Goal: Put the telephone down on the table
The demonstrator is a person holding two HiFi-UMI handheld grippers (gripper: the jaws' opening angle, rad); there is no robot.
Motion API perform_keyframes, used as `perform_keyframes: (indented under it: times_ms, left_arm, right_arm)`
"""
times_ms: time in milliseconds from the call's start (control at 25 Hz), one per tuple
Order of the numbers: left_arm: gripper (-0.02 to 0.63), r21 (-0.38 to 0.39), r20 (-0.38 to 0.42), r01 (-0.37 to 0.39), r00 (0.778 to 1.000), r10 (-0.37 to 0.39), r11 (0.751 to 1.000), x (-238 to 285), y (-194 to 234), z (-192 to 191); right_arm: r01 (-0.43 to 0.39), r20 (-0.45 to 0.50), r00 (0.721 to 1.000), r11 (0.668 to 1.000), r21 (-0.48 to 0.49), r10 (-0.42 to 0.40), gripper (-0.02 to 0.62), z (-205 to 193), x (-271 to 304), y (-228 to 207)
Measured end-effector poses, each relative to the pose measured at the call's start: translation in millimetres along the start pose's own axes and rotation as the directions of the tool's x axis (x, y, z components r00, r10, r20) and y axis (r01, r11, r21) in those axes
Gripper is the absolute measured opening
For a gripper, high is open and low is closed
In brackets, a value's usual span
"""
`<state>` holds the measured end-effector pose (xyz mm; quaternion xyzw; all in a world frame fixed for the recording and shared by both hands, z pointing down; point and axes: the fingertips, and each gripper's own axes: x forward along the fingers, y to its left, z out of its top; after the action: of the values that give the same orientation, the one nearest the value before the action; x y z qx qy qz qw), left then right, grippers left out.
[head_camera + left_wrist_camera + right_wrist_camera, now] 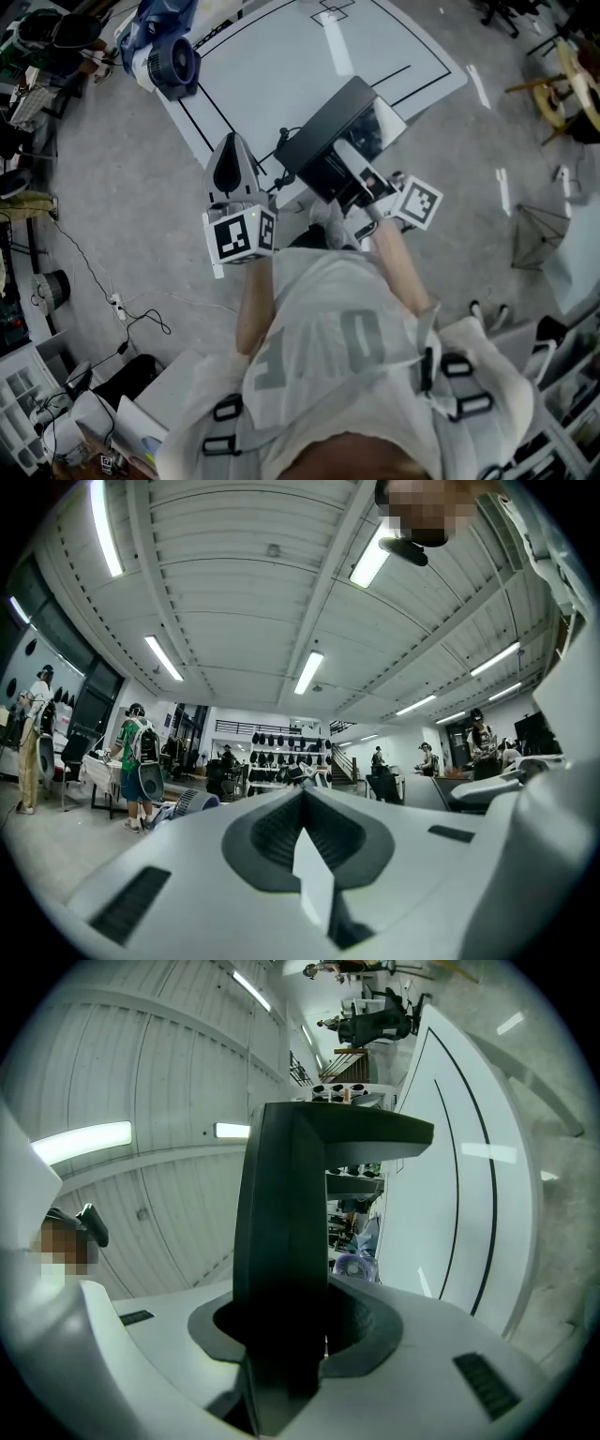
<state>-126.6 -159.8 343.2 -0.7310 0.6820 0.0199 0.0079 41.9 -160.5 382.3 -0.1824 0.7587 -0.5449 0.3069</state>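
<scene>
The telephone (pixel 330 139) is a black flat slab, held in the air over the near edge of the white table (pixel 281 56), which carries black lines. My right gripper (pixel 353 172) is shut on the telephone's near end. In the right gripper view the telephone (pixel 291 1232) rises on edge between the jaws of the right gripper (pixel 286 1340), with the table (pixel 450 1194) to the right. My left gripper (pixel 232 155) is raised beside it at the left, shut and holding nothing. In the left gripper view the left gripper (pixel 305 803) points at the ceiling.
A blue fan-like device (pixel 164 52) rests at the table's left corner. Cables (pixel 103 291) trail over the grey floor at the left, with shelves and clutter along that edge. People (pixel 141 761) stand in the hall far off.
</scene>
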Motion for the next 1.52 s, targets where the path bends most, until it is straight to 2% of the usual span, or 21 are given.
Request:
perform_keyframes:
  times_ms: [280, 640, 1000, 1360, 1520]
  left_arm:
    - [0.006, -0.004, 0.0, 0.003, 1.0, -0.003, 1.0, 22, 13, 0]
    - [0.008, -0.011, -0.022, 0.003, 1.0, -0.003, 1.0, 44, 29, -10]
    - [0.007, -0.007, -0.039, 0.014, 0.999, -0.014, 1.0, 71, 44, -15]
    - [0.007, -0.007, -0.069, -0.006, 0.998, 0.006, 1.0, 87, 65, -25]
    - [0.006, -0.008, -0.085, -0.012, 0.996, 0.011, 1.0, 91, 69, -30]
  right_arm:
    - [-0.001, 0.017, 1.0, 1.0, 0.022, 0.001, 0.152, 10, 20, -10]
    - [0.036, 0.007, 0.999, 0.999, 0.036, -0.036, 0.152, 15, 38, -34]
    - [0.094, -0.006, 0.996, 0.992, 0.083, -0.094, 0.152, 26, 63, -79]
    - [0.08, 0.0, 0.997, 0.979, 0.189, -0.081, 0.152, 36, 87, -126]
    - [0.112, -0.013, 0.994, 0.974, 0.196, -0.112, 0.152, 36, 93, -143]
